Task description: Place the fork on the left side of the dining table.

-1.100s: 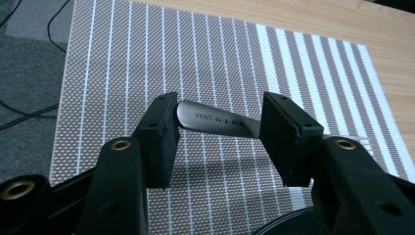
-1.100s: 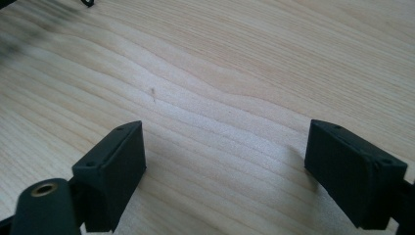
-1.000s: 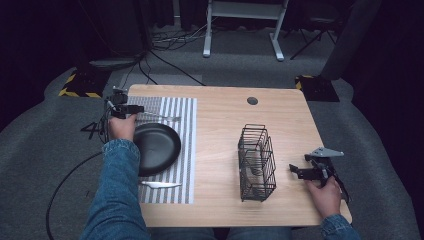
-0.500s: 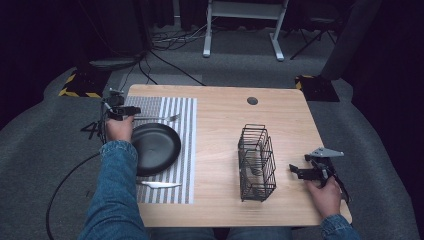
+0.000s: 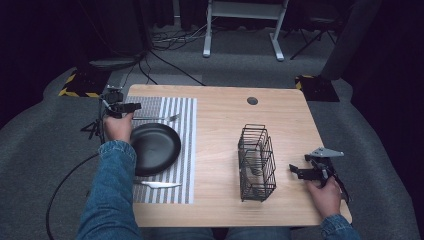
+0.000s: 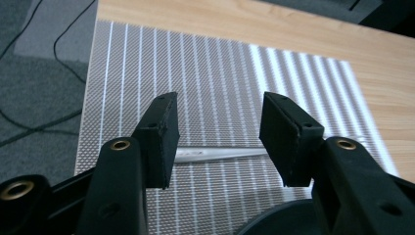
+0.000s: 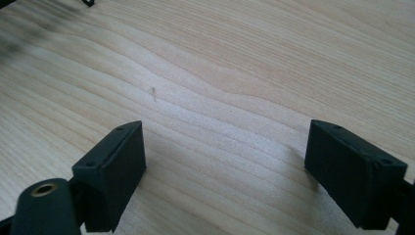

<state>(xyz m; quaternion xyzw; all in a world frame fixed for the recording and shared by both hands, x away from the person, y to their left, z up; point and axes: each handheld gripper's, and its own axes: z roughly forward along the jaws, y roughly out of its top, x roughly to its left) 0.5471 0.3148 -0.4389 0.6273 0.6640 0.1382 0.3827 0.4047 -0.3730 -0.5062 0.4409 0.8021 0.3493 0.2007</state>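
left gripper view puts our left hand-held gripper [image 6: 218, 134], jaws spread, astride the fork [image 6: 220, 154] handle; we have edged farther left, ready to clench.

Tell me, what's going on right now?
Left tool open, jaws either side of the fork handle on the striped mat. Right tool open, idle beside the wire basket. Nothing blocking.

Black plate [image 5: 155, 148] and knife [image 5: 159, 184] on striped mat [image 5: 186, 145]; wire basket [image 5: 257, 162].
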